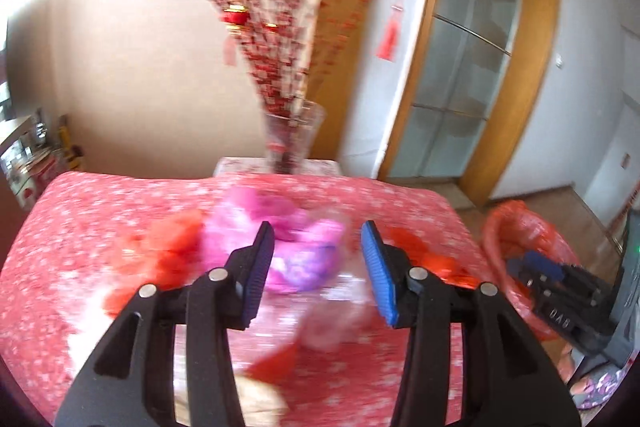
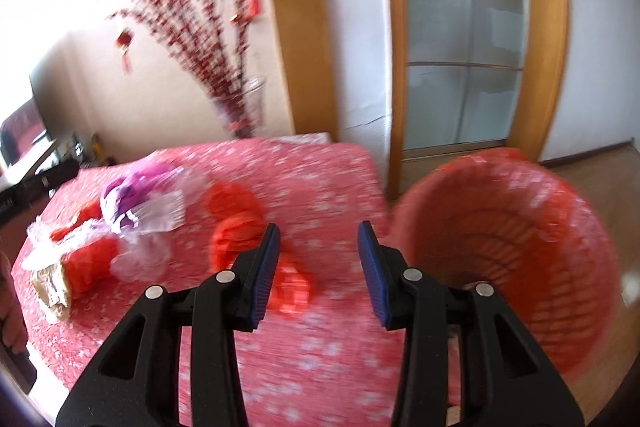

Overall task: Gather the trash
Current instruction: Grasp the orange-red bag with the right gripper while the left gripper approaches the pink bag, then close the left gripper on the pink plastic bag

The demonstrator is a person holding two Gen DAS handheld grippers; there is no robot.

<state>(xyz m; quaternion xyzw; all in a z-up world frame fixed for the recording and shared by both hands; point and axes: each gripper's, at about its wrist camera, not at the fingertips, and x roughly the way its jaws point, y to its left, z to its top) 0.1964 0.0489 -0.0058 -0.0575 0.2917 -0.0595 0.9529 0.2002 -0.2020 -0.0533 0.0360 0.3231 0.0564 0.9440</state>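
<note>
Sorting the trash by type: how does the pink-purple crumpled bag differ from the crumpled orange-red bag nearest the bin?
The pink-purple crumpled bag lies farther from the orange-lined wicker bin, among clear wrappers; the crumpled orange-red bag lies closer, alone on the cloth. Colours differ: pink-purple versus plain orange-red. Both are crumpled plastic on the table.

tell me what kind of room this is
Most likely a home living room. A table with a red floral cloth holds crumpled trash, a glass vase of red blossom branches stands behind it, and a wood-framed frosted glass door is beyond.
</note>
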